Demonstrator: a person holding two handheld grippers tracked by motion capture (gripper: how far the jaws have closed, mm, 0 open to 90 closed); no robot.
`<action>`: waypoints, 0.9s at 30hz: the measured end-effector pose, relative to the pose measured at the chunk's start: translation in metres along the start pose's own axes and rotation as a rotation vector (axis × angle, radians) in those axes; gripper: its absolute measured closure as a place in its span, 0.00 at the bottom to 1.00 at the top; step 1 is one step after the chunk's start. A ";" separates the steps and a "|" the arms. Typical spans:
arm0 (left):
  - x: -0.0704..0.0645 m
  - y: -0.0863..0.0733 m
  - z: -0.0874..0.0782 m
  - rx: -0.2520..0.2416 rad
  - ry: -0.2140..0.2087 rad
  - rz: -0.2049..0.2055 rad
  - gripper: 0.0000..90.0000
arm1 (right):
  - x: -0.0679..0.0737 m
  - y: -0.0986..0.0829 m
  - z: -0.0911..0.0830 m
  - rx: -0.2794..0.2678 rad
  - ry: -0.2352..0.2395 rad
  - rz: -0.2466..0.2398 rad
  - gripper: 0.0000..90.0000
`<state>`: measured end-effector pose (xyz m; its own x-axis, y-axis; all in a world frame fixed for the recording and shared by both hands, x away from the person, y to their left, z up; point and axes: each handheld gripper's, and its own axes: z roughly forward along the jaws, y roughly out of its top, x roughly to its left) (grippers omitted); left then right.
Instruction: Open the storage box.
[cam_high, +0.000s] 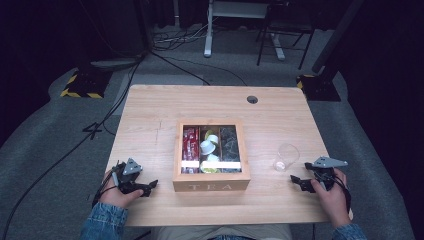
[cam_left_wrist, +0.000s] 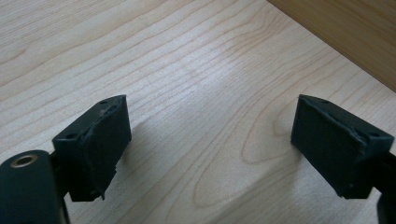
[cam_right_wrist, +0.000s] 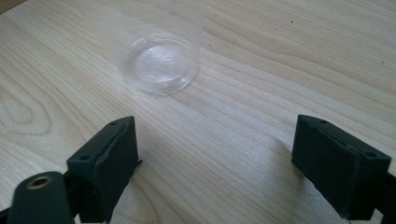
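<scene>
Light wooden table (cam_high: 150, 115) across the middle of the high view, grey carpet around it and dark stands along the top edge. At the centre of the frame, a wooden tea box (cam_high: 211, 186) marked TEA on its near face, clear lid over three compartments: red packets (cam_high: 189, 142) at left, white and yellow-green capsules (cam_high: 208, 146) in the middle, dark packets (cam_high: 229, 142) at right. Just right of the box, apart from it, a clear plastic cup (cam_high: 286, 157) standing upright.

Lower left of the frame: left hand (cam_high: 116, 194) on the left gripper (cam_high: 150, 186), low over the table, tips toward the box — jaws spread wide in the left gripper view, nothing between them but bare wood grain, with a side of the box at the upper right corner.

Lower right of the frame: right hand (cam_high: 331, 196) on the right gripper (cam_high: 296, 181), near the cup and below it, not touching. Jaws wide apart in the right gripper view, holding nothing — cup (cam_right_wrist: 159, 60) at upper left of centre, beyond the tips and closer to the left jaw's line.
</scene>
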<state>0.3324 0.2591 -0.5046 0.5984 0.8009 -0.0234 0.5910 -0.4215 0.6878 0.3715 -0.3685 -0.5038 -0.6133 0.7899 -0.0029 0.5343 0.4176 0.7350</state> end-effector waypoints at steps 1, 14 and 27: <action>0.000 0.000 0.000 0.000 -0.001 -0.002 0.13 | 0.000 0.000 0.000 0.000 0.000 0.000 0.16; 0.004 0.012 -0.011 0.068 -0.004 -0.014 0.25 | 0.000 0.000 0.000 0.001 -0.002 -0.002 0.16; -0.001 0.037 -0.041 -0.010 -0.036 -0.024 0.30 | 0.001 0.000 0.000 -0.001 -0.005 0.000 0.16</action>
<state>0.3315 0.2601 -0.4499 0.6028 0.7951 -0.0661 0.6002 -0.3974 0.6941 0.3705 -0.3681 -0.5039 -0.6104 0.7920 -0.0058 0.5338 0.4168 0.7357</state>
